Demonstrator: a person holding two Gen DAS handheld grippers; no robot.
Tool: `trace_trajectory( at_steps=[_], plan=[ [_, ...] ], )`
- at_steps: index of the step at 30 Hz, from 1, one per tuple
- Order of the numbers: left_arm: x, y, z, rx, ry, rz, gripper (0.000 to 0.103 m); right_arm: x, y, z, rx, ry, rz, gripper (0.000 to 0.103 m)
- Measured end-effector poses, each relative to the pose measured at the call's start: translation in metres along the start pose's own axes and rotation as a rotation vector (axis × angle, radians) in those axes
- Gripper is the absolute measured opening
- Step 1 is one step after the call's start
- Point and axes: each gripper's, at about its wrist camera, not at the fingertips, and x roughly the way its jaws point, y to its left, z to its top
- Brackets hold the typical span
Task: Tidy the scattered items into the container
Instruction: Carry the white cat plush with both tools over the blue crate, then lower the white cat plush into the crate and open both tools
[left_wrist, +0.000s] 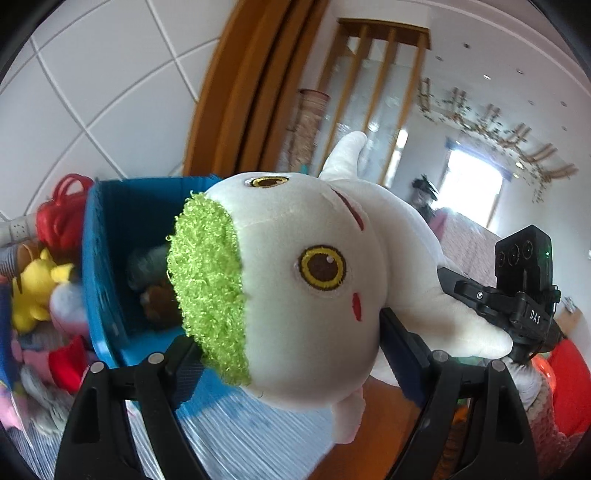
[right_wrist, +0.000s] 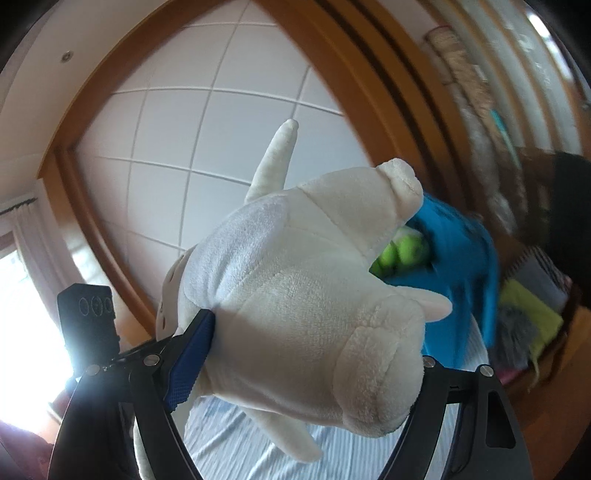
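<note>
White plush fills both views: a stuffed shark toy (left_wrist: 317, 280) with a curly green patch on its snout is held in the air between the two tongs. In the left wrist view the left gripper (left_wrist: 291, 354) is clamped on the head, the pads pressed into either side; its right pad is partly hidden behind the plush. In the right wrist view the right gripper (right_wrist: 314, 354) is clamped on the tail end; the blue left pad is seen pressed into the body, while the right pad is covered by the plush. Both sets of jaws are held wide by the thick toy.

The blue container (left_wrist: 110, 229) is seen beyond the shark's snout in the left view. Inside it, dark soft items (left_wrist: 151, 280) are seen, too shadowed to be identified. In the right view the container (right_wrist: 458, 258) is blurred, and only a green object inside is made out.

Only the left view shows the pile of toys left of the container, including a yellow plush (left_wrist: 37, 291) and a red bag (left_wrist: 62, 214). The striped bedsheet (left_wrist: 240, 435) is seen below the toy.
</note>
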Motion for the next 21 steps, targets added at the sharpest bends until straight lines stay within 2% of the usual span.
trace_trajectory(
  at_steps=[5,13,18,21],
  plan=[
    [0.045,0.028,0.048,-0.066,-0.010,0.084,0.087,0.063,-0.035,0.064,-0.019,0.061,0.093,0.082],
    [0.130,0.081,0.125,-0.173,0.015,0.221,0.087,0.189,-0.108,0.173,-0.015,0.228,0.234,0.082],
    [0.182,0.140,0.168,-0.266,0.071,0.242,0.087,0.276,-0.140,0.229,0.002,0.334,0.252,0.082],
    [0.214,0.184,0.184,-0.334,0.115,0.252,0.087,0.325,-0.157,0.243,0.016,0.390,0.235,0.082]
  ],
)
